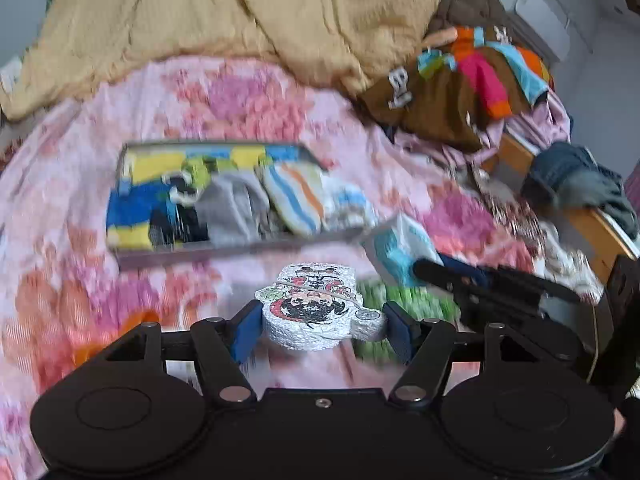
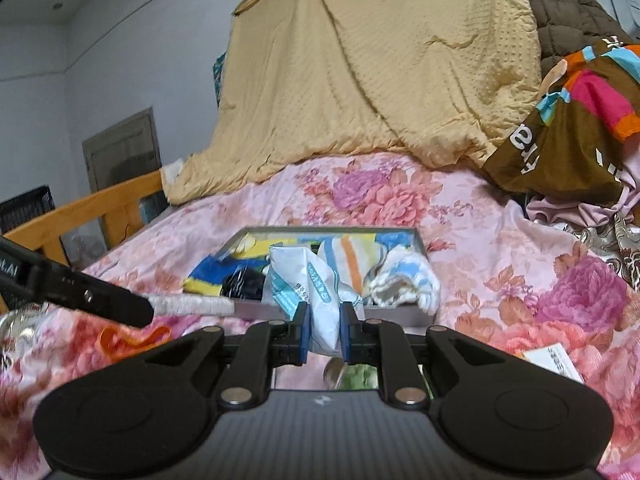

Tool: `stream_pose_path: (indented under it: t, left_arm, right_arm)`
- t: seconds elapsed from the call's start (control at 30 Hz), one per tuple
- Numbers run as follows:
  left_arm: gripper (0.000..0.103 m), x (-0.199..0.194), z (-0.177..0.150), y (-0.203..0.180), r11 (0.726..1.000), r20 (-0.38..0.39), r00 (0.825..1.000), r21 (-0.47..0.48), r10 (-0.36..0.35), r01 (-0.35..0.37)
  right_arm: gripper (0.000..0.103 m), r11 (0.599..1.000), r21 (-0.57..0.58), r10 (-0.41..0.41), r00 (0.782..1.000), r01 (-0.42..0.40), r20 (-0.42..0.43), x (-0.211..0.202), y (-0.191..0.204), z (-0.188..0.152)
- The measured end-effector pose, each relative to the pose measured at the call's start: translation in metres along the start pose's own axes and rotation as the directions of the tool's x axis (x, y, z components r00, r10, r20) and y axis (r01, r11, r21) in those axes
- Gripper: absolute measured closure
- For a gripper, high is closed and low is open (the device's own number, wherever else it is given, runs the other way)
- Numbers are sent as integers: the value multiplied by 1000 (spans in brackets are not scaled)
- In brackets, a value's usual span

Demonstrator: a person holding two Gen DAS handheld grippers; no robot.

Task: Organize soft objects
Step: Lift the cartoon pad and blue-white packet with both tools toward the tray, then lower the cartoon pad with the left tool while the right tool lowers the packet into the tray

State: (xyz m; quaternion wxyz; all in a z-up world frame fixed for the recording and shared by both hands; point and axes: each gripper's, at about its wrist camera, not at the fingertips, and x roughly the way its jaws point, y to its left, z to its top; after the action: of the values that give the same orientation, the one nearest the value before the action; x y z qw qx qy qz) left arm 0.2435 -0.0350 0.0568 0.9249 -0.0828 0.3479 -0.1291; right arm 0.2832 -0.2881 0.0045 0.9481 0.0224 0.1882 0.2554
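Roughly midway: socks already sit in the grey tray. Your left gripper jaws clamp the cartoon towel block just before the tray; right gripper jaws pinch the tissue pack at its near edge. Both still need placing.

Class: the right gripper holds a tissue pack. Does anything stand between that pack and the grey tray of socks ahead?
Nothing visible does. The right gripper holds the tissue pack just before the tray's near wall; socks already fill the tray.
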Motion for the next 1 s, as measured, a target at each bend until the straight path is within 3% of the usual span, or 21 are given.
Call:
stream_pose_path:
  t: [0.4, 0.7, 1.0]
  left_arm:
    - [36, 50, 55, 15, 995, 171, 980, -48, 100, -93]
    - [36, 112, 90, 30, 988, 220, 964, -61, 150, -140]
    - [36, 164, 110, 40, 981, 221, 956, -73, 193, -181]
  right_arm:
    - [86, 999, 43, -28, 995, 24, 98, 57, -28, 44]
    - [86, 987, 159, -53, 992, 34, 117, 119, -59, 69]
    - [86, 982, 181, -79, 990, 56, 120, 154, -75, 76]
